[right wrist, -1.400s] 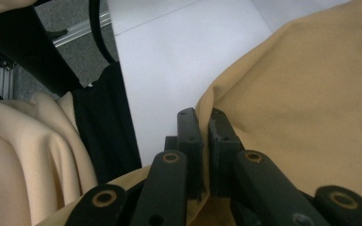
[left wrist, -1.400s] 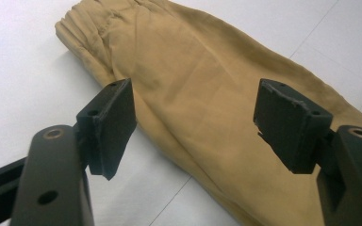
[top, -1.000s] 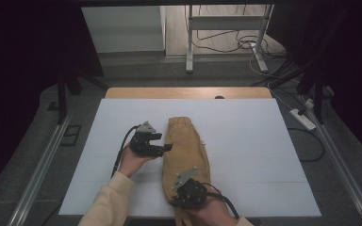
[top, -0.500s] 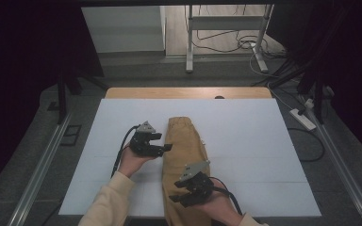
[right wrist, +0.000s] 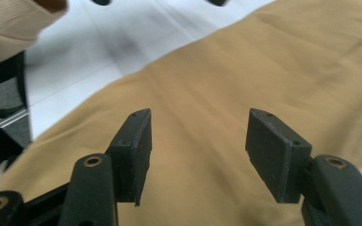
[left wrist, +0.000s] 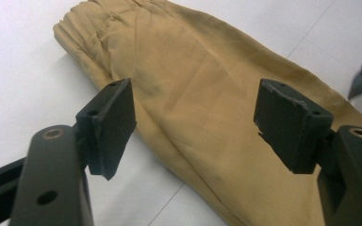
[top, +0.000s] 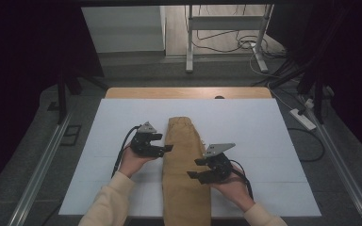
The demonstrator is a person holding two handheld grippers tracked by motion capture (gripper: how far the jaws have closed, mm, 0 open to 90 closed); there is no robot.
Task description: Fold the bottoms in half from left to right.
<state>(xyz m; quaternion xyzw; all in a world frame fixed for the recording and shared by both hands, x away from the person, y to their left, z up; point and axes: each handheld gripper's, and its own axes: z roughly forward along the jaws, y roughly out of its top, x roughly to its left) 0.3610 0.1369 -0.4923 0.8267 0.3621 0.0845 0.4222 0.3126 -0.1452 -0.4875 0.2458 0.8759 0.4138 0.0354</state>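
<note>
While flanking folded tan trousers (top: 185, 174) laid lengthwise on white counter (top: 264, 136), waistband far, legs hanging over near edge. Left gripper (top: 166, 148): jaws spread, empty, hovering at garment's left edge, presumably to catch that fold. Right gripper (top: 194, 168): jaws spread, empty, poised over right edge nearer the person, likely set for the opposite side. No cloth pinched yet; both angled inward for a two-sided pickup or fold.

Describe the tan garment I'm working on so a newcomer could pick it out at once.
Start at the white sheet covering the table. Along its middle, running from mid-sheet down past the near edge, lies a folded tan garment with a gathered elastic end pointing away from the person. It lies between the open left gripper and the open right gripper, the one tan cloth on white.
</note>
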